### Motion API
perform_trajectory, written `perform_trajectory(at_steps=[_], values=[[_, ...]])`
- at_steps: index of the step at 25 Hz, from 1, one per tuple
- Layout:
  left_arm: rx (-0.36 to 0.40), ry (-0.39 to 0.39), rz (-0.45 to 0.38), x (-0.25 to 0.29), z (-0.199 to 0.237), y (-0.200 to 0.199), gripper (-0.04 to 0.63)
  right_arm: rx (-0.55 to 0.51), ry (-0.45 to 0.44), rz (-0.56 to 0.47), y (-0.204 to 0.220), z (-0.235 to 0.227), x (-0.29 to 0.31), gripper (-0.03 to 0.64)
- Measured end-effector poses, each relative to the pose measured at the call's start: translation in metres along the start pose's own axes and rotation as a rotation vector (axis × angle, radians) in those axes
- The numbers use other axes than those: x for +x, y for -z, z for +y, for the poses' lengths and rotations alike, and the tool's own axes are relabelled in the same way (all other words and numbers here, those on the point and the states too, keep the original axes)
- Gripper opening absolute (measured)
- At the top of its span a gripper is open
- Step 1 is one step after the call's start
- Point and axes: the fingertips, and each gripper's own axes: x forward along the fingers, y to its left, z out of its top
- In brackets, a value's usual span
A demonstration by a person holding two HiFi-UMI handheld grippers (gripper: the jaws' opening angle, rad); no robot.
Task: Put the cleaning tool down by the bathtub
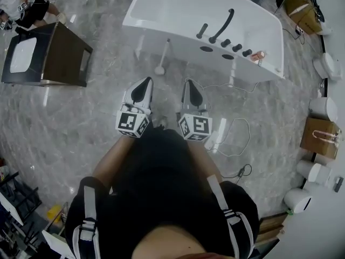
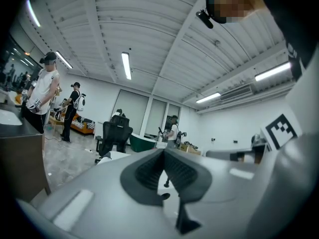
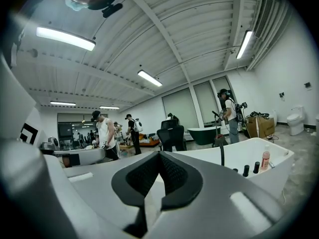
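A white bathtub [image 1: 161, 23] with a black faucet [image 1: 223, 25] stands on the marble floor ahead of me. A white long-handled cleaning tool [image 1: 160, 68] stands on the floor and leans against the tub's near side. My left gripper [image 1: 144, 83] and right gripper [image 1: 190, 84] are held side by side close to my body, short of the tool, both shut with nothing in them. In the left gripper view the jaws of the left gripper [image 2: 163, 151] meet. The right gripper [image 3: 159, 156] looks toward the tub [image 3: 259, 153], its jaws together too.
A dark cabinet [image 1: 64, 55] with a white basin stands at the left, with a person [image 1: 24, 4] beside it. A white cable [image 1: 237, 139] lies on the floor to the right. Toilets [image 1: 323, 109] and a cardboard box [image 1: 321, 136] line the right edge. A pink bottle [image 1: 259, 55] sits on the tub rim.
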Motion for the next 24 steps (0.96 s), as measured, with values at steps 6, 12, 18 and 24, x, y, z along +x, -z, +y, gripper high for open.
perform_trajectory(at_steps=[6, 12, 18, 24], values=[[0.007, -0.004, -0.007, -0.005, -0.004, -0.002, 0.008, -0.011, -0.013, -0.017, -0.004, 0.004, -0.006, -0.002], [0.013, 0.000, -0.009, -0.009, -0.008, -0.003, 0.008, -0.021, -0.016, -0.026, -0.005, 0.006, -0.011, -0.002], [0.011, 0.006, -0.001, -0.014, -0.008, 0.002, 0.008, -0.035, -0.015, -0.019, -0.003, 0.012, -0.013, -0.002], [0.018, 0.010, -0.003, -0.022, -0.006, 0.006, 0.008, -0.045, -0.017, -0.034, -0.003, 0.021, -0.018, -0.002]])
